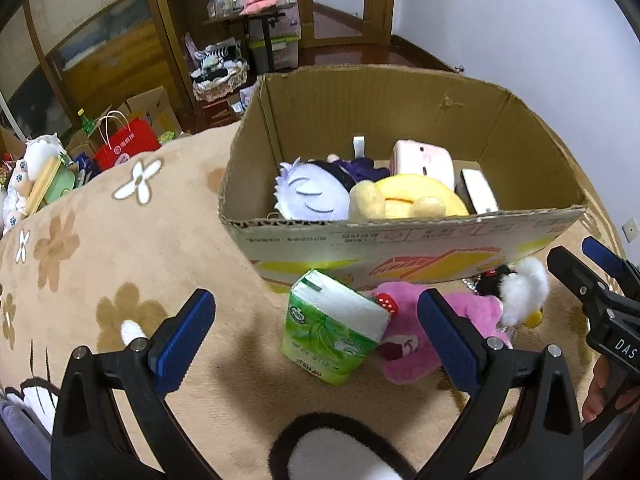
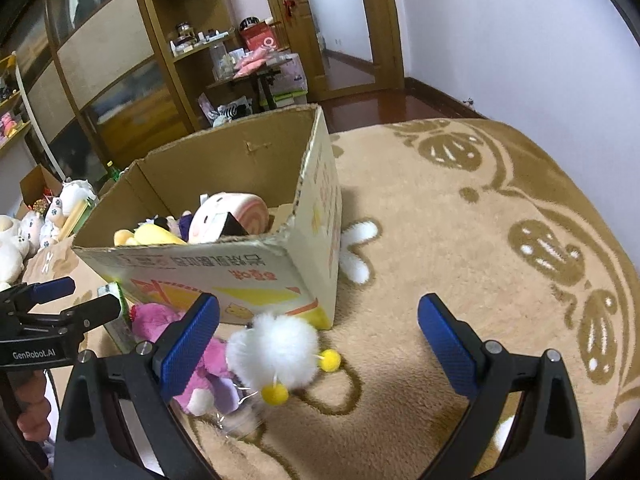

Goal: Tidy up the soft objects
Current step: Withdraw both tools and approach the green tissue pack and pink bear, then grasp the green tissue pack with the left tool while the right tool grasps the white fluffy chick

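A cardboard box (image 1: 400, 236) stands on the beige carpet and holds a purple plush (image 1: 310, 194), a yellow plush (image 1: 404, 200) and a pink roll plush (image 1: 424, 158). In front of it lie a green tissue pack (image 1: 332, 332), a pink plush (image 1: 472, 316) and a white fluffy toy (image 1: 524, 288). My left gripper (image 1: 316, 340) is open, with the tissue pack between its fingers. My right gripper (image 2: 320, 344) is open above the white fluffy toy (image 2: 276, 350), and the pink plush (image 2: 200, 368) lies at its left finger. The box (image 2: 240, 276) is just beyond.
The flower-patterned carpet (image 2: 460, 220) spreads to the right of the box. Wooden cabinets (image 1: 120, 52) and shelves line the back wall. Bags, a red one (image 1: 128, 146), and white plush toys (image 2: 24, 232) sit at the left. A doorway (image 2: 348, 20) opens behind.
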Motion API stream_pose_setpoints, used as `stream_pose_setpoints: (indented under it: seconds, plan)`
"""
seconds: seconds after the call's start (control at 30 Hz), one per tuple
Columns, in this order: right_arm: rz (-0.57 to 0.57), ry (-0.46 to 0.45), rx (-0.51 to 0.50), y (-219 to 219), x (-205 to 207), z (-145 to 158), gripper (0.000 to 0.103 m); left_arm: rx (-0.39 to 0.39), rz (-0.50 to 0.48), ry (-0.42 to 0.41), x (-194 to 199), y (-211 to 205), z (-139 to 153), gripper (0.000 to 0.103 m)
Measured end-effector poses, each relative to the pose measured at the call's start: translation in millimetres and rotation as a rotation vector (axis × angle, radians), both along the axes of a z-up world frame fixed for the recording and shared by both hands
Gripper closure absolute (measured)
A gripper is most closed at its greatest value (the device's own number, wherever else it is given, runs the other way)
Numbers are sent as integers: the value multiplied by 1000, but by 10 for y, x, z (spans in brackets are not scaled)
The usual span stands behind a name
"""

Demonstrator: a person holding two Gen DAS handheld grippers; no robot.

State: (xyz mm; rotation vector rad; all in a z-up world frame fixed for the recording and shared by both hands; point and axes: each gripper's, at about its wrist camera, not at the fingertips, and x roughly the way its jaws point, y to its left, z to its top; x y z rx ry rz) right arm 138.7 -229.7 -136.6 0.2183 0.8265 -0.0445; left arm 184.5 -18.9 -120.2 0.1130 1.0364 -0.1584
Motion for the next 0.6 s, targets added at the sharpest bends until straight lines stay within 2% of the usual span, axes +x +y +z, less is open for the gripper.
stream_pose_setpoints:
  seconds: [0.13,0.33,0.4,0.43,0.53,0.6]
  plan:
    - [9,26,-3,14,59,-95,0,2,16,38,54,26,-97,3]
    - [43,80,-17,76,131,-263,0,-52,47,101,120,131,-219,3]
    - [56,102,-17,100,159,-324,4,-77,50,111,130,150,-235,6]
    - [61,114,-14,110,175,-354,9,-89,49,113,134,159,-243,8]
    - [83,137,14,135,191,-424,19,-139,46,132,148,186,-268,18]
    - [102,145,35,155,196,-441,27,-179,44,142,162,196,-277,29]
